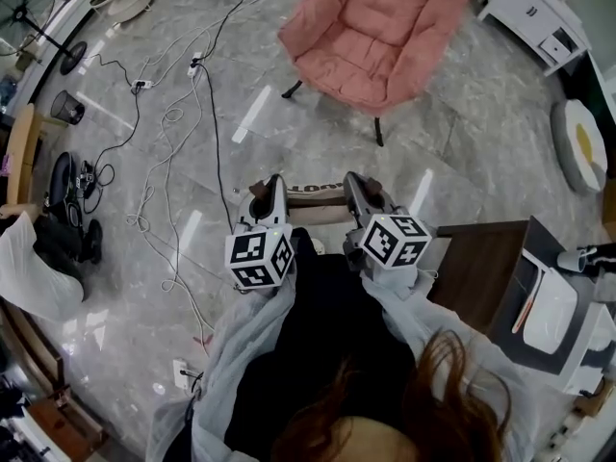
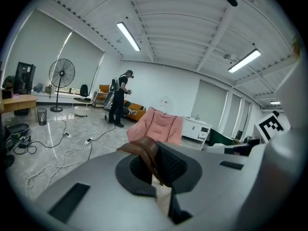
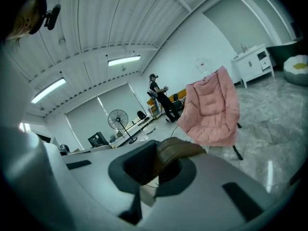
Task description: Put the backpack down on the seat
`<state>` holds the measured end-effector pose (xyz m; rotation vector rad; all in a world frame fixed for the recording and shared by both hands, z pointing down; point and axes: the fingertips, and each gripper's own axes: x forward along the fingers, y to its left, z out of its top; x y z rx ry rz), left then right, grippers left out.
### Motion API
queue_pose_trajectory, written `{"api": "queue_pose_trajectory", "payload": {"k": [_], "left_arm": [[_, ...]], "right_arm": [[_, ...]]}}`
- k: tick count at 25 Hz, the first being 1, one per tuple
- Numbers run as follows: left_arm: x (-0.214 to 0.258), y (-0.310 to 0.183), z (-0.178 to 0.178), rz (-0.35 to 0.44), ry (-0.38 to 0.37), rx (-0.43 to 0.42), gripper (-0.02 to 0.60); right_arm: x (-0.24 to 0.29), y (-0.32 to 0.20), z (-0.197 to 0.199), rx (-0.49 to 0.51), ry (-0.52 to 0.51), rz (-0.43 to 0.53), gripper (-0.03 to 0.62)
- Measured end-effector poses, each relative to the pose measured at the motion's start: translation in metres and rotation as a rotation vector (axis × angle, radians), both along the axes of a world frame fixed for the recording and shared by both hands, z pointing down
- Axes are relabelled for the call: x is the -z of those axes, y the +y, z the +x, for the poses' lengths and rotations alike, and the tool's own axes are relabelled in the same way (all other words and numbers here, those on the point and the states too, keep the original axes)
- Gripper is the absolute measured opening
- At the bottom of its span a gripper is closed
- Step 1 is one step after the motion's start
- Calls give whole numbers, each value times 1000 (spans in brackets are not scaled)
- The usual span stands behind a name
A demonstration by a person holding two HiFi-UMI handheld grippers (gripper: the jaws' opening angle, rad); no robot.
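The backpack (image 1: 314, 196) hangs between my two grippers in the head view; only its pale top with a printed band and its brown straps show. My left gripper (image 1: 269, 191) is shut on a brown strap (image 2: 145, 151), which sits pinched in the jaws (image 2: 157, 166) in the left gripper view. In the same way, my right gripper (image 1: 357, 189) is shut on the other brown strap (image 3: 178, 150), which rises out of its jaws (image 3: 157, 166). The seat, a pink padded chair (image 1: 377, 35) on dark legs, stands ahead on the floor, apart from the bag. It also appears as the pink chair (image 2: 159, 125) and pink chair (image 3: 212, 108).
Cables (image 1: 174, 123) and power strips trail over the grey marble floor at left. A standing fan (image 1: 30, 9) is at far left, a white cabinet (image 1: 535, 9) at top right. A brown table (image 1: 480, 269) with a white device (image 1: 550, 313) stands at my right. A person (image 2: 118, 100) stands far off.
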<state>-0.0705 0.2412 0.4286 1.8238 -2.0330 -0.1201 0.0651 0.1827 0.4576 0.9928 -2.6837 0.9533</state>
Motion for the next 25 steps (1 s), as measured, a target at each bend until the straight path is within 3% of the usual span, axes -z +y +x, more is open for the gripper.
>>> {"api": "queue_pose_trajectory", "payload": {"k": [5, 10, 21, 25], "left_arm": [[2, -11, 10, 4, -34, -28, 14], [-8, -35, 6, 1, 2, -52, 14], [-9, -137, -27, -16, 46, -109, 14], [3, -176, -45, -1, 17, -130, 14]], "right_arm": [[-9, -3, 11, -14, 13, -25, 8], [-20, -22, 9, -31, -6, -59, 8], [-5, -118, -19, -125, -14, -26, 8], [-1, -151, -36, -143, -17, -28, 8]]}}
